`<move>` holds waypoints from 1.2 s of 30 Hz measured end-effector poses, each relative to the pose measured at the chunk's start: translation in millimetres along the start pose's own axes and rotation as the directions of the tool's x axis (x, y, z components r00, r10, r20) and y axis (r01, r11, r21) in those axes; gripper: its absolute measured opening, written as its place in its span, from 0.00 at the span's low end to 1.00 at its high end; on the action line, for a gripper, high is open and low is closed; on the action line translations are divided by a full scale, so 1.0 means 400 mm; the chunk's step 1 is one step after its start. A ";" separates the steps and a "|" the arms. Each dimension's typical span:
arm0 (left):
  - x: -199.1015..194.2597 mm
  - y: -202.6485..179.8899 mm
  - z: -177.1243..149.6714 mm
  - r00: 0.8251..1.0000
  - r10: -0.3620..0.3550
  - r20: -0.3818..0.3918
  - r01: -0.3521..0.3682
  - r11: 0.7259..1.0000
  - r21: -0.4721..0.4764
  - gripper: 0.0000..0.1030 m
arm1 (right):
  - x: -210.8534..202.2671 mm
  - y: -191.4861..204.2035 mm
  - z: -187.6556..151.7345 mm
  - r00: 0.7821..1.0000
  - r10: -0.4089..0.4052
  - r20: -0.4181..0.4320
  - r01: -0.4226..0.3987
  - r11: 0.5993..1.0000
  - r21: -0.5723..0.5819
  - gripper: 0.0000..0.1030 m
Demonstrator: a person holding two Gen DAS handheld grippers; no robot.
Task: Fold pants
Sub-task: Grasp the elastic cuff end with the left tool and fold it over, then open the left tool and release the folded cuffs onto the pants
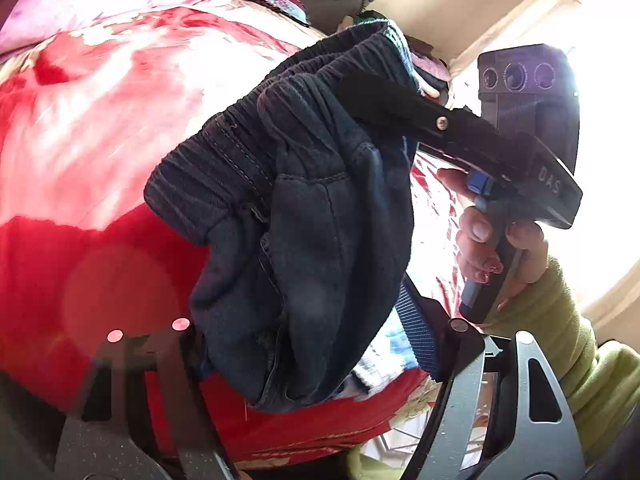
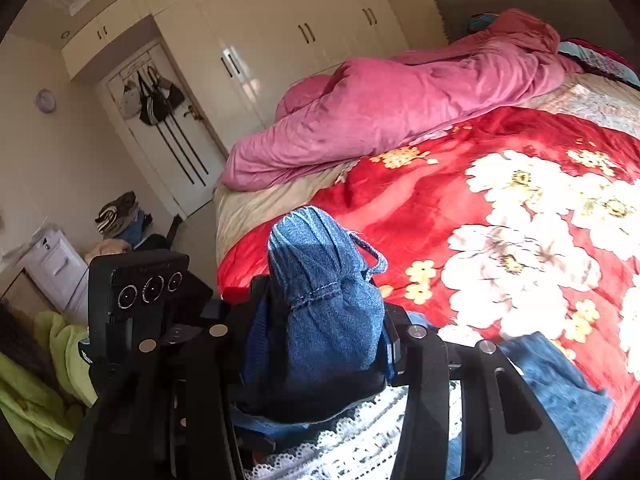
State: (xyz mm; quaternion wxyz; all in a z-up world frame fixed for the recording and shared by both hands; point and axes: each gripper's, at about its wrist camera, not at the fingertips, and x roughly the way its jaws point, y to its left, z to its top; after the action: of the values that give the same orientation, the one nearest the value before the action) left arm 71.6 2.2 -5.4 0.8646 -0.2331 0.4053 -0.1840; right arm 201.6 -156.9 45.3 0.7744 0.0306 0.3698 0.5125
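Blue denim pants with a ribbed elastic waistband (image 1: 304, 208) hang bunched in the air above the bed. My left gripper (image 1: 316, 344) is shut on the bunched cloth, which hides its fingertips. My right gripper (image 2: 324, 312) is shut on a bundle of the waistband (image 2: 320, 280) that stands up between its fingers. In the left wrist view, the right gripper's finger (image 1: 400, 108) lies against the waistband's upper right. More denim (image 2: 560, 392) trails down at the lower right of the right wrist view.
A red flowered blanket (image 2: 500, 208) covers the bed, with a pink quilt (image 2: 400, 108) heaped at its far side. White lace cloth (image 2: 340, 440) lies below the right gripper. Wardrobes (image 2: 280, 40), a door and a clothes pile (image 2: 120, 216) stand to the left.
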 end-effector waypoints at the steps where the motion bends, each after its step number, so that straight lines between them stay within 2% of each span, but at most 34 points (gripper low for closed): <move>1: 0.002 -0.014 -0.006 1.000 -0.002 0.000 0.002 1.000 0.007 0.63 | -0.017 -0.010 -0.006 1.000 -0.001 0.009 0.001 1.000 0.007 0.42; 6: 0.038 -0.059 0.004 1.000 -0.019 -0.009 0.019 0.999 0.045 0.63 | -0.079 -0.040 -0.037 0.998 -0.021 0.054 0.019 0.999 0.047 0.45; 10: 0.059 -0.089 -0.017 0.998 -0.058 -0.037 0.062 0.994 0.090 0.63 | -0.159 -0.073 -0.086 0.990 -0.083 0.118 0.067 0.988 0.138 0.64; 13: 0.082 -0.107 -0.026 0.997 -0.058 -0.060 0.066 0.988 0.143 0.63 | -0.211 -0.082 -0.135 0.967 -0.228 0.115 0.206 0.962 0.180 0.64; 15: 0.092 -0.117 -0.036 0.997 -0.033 -0.065 0.044 0.983 0.181 0.63 | -0.235 -0.071 -0.170 0.952 -0.286 0.109 0.263 0.947 0.182 0.64; 18: 0.106 -0.135 -0.051 0.997 -0.016 -0.076 0.032 0.975 0.221 0.63 | -0.245 -0.065 -0.202 0.944 -0.315 0.100 0.289 0.933 0.213 0.64; 20: 0.117 -0.148 -0.064 0.996 -0.003 -0.092 0.026 0.968 0.248 0.63 | -0.238 -0.069 -0.213 0.949 -0.304 0.089 0.275 0.930 0.244 0.64; 22: 0.127 -0.161 -0.077 0.995 0.019 -0.097 0.009 0.960 0.281 0.65 | -0.226 -0.072 -0.228 0.944 -0.325 0.057 0.300 0.918 0.259 0.64; 23: 0.127 -0.166 -0.089 0.995 0.032 -0.097 -0.002 0.956 0.295 0.66 | -0.216 -0.077 -0.237 0.934 -0.357 0.027 0.338 0.905 0.258 0.63; 26: 0.132 -0.158 -0.092 0.994 0.019 -0.105 0.012 0.958 0.285 0.66 | -0.195 -0.111 -0.278 0.866 -0.489 -0.100 0.498 0.831 0.248 0.63; 29: 0.135 -0.162 -0.094 0.994 0.021 -0.108 0.012 0.956 0.293 0.66 | -0.192 -0.139 -0.311 0.872 -0.477 -0.105 0.485 0.820 0.303 0.63; 32: 0.127 -0.165 -0.091 0.995 0.016 -0.101 0.014 0.958 0.286 0.66 | -0.181 -0.126 -0.307 0.851 -0.514 -0.109 0.523 0.811 0.264 0.63; 36: 0.106 -0.167 -0.087 0.997 0.023 -0.079 0.000 0.960 0.282 0.69 | -0.215 -0.105 -0.293 0.872 -0.485 -0.059 0.480 0.825 0.298 0.67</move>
State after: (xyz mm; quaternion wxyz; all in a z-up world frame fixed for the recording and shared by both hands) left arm 61.5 -83.2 -14.2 0.8727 -0.0977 0.4114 -0.2440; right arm 146.0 -285.8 -10.9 0.8680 0.0593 0.4323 0.2370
